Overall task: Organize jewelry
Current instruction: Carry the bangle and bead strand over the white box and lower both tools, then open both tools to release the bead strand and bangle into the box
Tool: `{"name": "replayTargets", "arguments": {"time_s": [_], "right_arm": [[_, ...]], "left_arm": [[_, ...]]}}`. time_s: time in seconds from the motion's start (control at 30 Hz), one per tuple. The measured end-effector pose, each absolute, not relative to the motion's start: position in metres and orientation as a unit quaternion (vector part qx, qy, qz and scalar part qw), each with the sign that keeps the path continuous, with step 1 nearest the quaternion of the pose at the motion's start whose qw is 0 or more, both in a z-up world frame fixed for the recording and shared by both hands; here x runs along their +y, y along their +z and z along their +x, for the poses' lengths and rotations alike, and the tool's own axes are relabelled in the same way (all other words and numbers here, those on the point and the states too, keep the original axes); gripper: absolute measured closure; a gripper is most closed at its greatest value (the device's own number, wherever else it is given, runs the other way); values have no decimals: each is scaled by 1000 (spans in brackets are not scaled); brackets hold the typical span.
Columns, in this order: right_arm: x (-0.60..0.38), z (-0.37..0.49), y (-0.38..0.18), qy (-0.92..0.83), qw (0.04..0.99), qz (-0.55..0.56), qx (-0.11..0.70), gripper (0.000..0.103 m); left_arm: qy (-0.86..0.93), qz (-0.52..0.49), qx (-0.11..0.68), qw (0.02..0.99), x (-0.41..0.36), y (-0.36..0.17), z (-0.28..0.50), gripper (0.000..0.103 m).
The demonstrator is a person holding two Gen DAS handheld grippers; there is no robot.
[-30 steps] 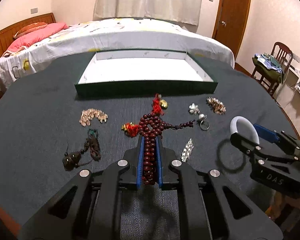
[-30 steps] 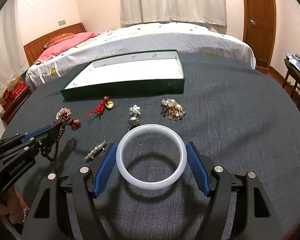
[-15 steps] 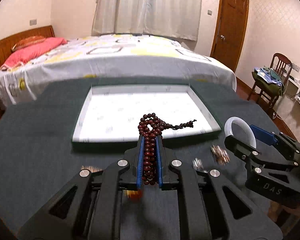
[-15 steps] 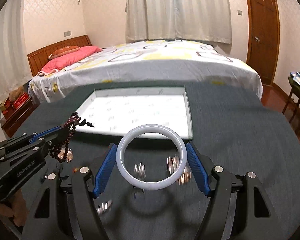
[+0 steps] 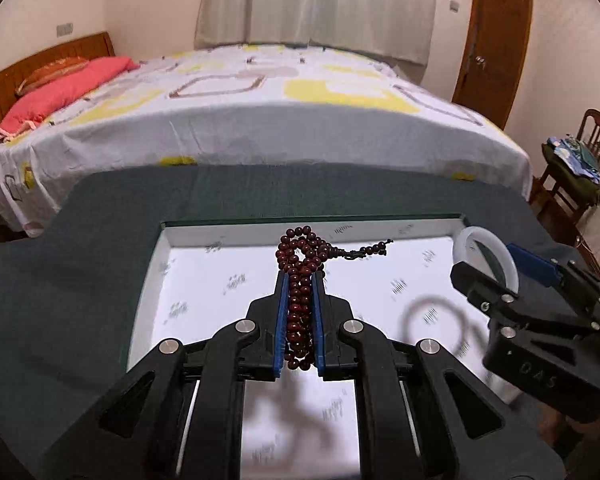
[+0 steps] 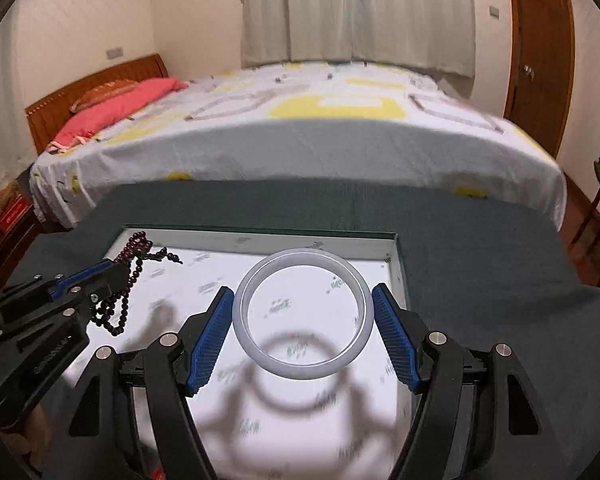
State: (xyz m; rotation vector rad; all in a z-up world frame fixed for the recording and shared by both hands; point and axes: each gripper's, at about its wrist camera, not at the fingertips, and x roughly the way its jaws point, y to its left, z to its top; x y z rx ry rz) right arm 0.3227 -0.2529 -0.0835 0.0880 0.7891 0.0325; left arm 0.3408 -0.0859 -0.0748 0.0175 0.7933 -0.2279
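My left gripper is shut on a dark red bead bracelet; its loops stick out past the tips and a tail points right. My right gripper is shut on a white bangle, the blue pads pressing on both sides. Both hang above the white inside of the green-rimmed box and cast shadows on its floor. In the left wrist view the right gripper with the bangle is at the right. The left gripper with the beads shows at left in the right wrist view.
The box lies on a dark green cloth-covered table. Beyond the table's far edge is a bed with a pink pillow. A wooden door and a chair with clothes are at the right.
Both grippers moved forward together from over the loose jewelry on the cloth to above the box's interior. The other jewelry pieces have dropped out of view. Both grips are unchanged.
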Motion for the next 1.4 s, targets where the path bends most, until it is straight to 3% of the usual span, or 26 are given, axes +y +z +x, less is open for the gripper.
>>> {"name": "replayTargets", "arguments": {"time_s": [0.43, 0.63, 0.67, 0.73, 0.83, 1.13, 1.4], "right_arm": [[-259, 366, -118, 8, 885, 40, 464, 35], [-259, 380, -125, 1, 874, 29, 484, 34], [-260, 381, -128, 2, 870, 31, 492, 34], [-260, 383, -128, 2, 869, 27, 494, 34], [-260, 380, -124, 0, 874, 26, 485, 27], [-268, 345, -86, -22, 916, 30, 400, 26], [-270, 267, -51, -28, 943, 25, 330, 26]], "left_arm": [[-105, 45, 479, 870, -101, -120, 405, 92], [-101, 57, 482, 869, -106, -125, 412, 90], [-99, 59, 481, 869, -107, -126, 411, 87], [-97, 58, 483, 868, -106, -127, 411, 59], [-100, 47, 487, 866, -104, -129, 410, 54], [-96, 50, 422, 900, -97, -103, 387, 28], [-93, 41, 349, 932, -83, -61, 325, 26]]}}
